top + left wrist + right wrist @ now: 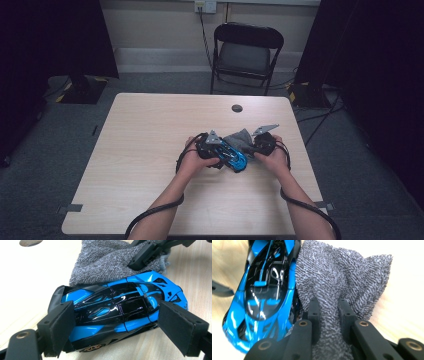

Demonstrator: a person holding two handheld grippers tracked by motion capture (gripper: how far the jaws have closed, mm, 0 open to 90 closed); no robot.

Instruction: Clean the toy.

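Observation:
A blue and black toy car [235,159] lies on the wooden table [150,150]. My left gripper [212,147] is shut on it end to end: in the left gripper view both pads press the car [112,307] at its tail and nose. A grey terry cloth [240,137] is bunched against the car's far side. My right gripper [260,142] is shut on a fold of the cloth [342,277], with its jaws [329,312] close together beside the car [267,285]. The right gripper [147,255] also appears on the cloth [107,260] in the left gripper view.
A round cable hole [237,108] sits in the table beyond the hands. A black folding chair [245,55] stands behind the table's far edge. Dark stands and cables flank the table on the grey floor.

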